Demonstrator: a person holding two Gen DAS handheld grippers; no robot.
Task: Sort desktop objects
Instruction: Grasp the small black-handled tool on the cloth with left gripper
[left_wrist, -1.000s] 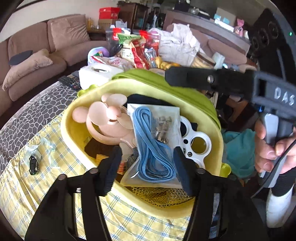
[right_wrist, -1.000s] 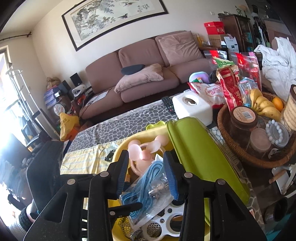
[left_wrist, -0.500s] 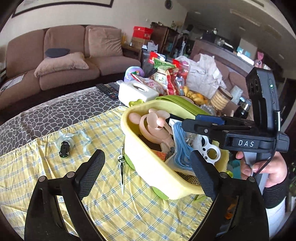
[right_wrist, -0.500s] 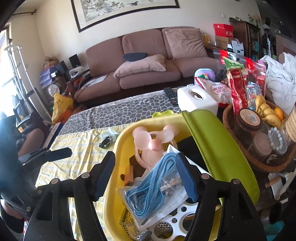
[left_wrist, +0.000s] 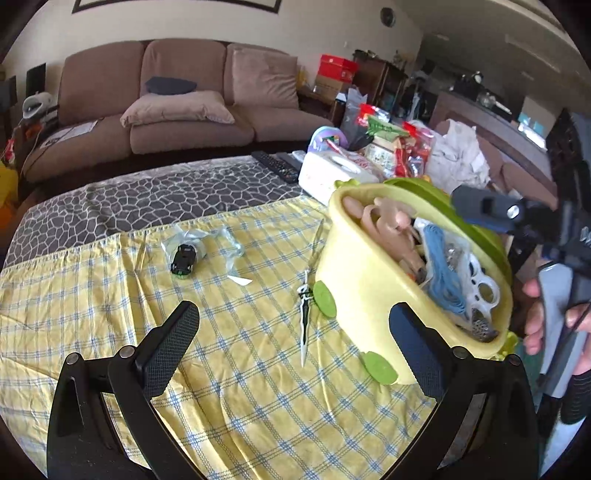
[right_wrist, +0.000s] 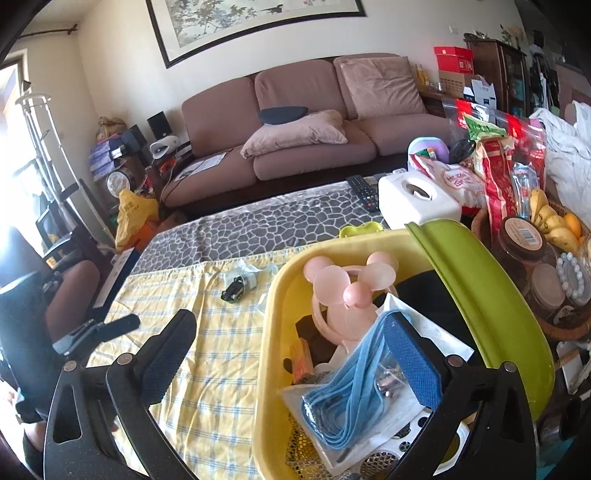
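We judge a drop-off just done: the bagged blue cord (right_wrist: 347, 391) lies in the yellow bin (left_wrist: 354, 266), and both the left gripper (left_wrist: 293, 345) and right gripper (right_wrist: 291, 354) have just been opening, jaws wide and empty. Next we would fetch the toy car (left_wrist: 183, 259) or the small dagger (left_wrist: 304, 314) from the table (left_wrist: 92, 302).

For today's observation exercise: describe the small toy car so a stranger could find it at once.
Start at the yellow checked tablecloth, left of the yellow bin. On crumpled clear plastic lies the toy car. It alone is black and car-shaped; the nearby dagger-shaped object is long and thin.
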